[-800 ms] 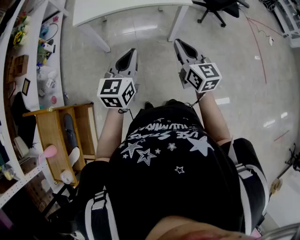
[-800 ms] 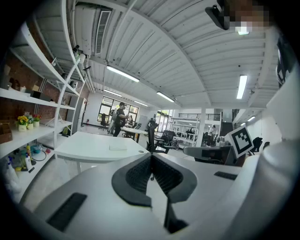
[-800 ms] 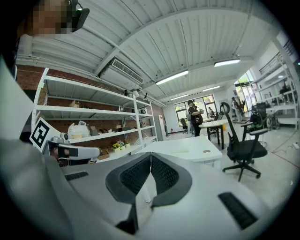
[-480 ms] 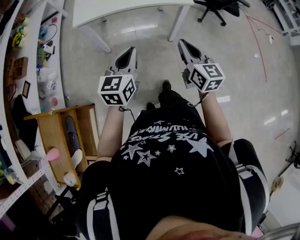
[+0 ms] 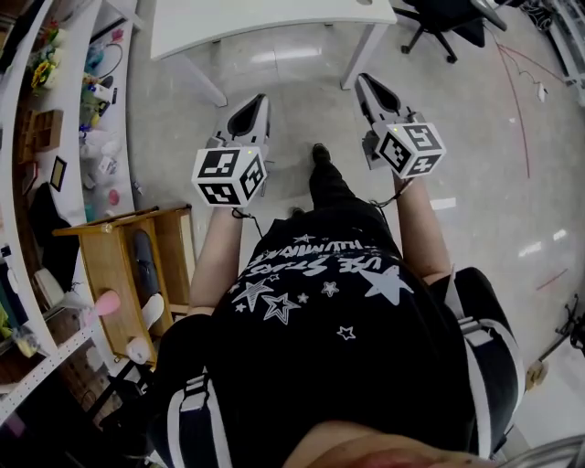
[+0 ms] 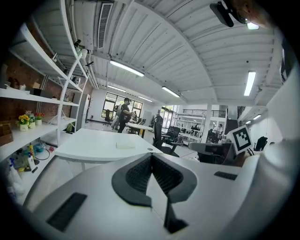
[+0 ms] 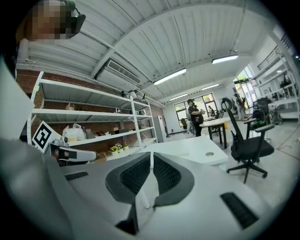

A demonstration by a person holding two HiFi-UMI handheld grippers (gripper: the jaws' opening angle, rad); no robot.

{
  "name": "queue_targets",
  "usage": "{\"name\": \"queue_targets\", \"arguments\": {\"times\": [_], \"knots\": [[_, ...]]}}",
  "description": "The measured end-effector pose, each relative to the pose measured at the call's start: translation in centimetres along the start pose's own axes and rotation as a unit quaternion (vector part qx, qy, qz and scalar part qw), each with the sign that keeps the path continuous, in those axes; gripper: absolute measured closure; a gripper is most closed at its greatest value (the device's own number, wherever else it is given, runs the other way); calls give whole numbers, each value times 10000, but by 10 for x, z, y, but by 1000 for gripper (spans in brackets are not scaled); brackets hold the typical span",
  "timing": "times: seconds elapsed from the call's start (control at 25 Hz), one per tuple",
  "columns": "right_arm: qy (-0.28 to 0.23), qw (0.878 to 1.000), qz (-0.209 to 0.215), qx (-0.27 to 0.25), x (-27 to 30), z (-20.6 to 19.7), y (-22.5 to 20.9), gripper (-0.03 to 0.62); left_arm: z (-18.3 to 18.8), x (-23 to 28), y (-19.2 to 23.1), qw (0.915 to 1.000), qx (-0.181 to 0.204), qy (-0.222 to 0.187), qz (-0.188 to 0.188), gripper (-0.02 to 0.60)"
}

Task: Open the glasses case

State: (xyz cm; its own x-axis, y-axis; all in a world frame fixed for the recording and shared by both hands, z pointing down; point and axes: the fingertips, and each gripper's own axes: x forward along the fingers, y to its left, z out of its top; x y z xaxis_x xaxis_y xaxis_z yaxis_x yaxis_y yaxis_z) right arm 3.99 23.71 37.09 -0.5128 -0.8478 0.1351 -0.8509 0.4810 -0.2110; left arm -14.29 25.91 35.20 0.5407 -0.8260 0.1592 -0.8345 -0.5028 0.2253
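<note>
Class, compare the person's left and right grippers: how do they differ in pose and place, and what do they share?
The left gripper points almost straight up the head view; the right gripper slants more leftward. The right gripper reaches nearer the white table; the left gripper sits nearer the wooden rack. Both are shut and empty.

Above the glossy floor [image 5: 306, 110], left hand-held gripper [image 5: 257, 101] and right hand-held gripper [image 5: 367, 83] side by side, white table [image 5: 256, 18] ahead
</note>
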Motion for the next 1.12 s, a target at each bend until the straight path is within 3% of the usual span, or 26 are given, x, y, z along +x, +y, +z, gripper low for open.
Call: {"name": "queue_targets", "arguments": {"times": [0.56, 1.12], "knots": [[143, 9995, 239, 140, 110, 26, -92, 584, 22, 129, 43, 9995, -63, 215, 238, 569], [587, 9966, 580, 63, 185, 25, -173, 583, 26, 235, 50, 9980, -83, 439, 453, 569]]}}
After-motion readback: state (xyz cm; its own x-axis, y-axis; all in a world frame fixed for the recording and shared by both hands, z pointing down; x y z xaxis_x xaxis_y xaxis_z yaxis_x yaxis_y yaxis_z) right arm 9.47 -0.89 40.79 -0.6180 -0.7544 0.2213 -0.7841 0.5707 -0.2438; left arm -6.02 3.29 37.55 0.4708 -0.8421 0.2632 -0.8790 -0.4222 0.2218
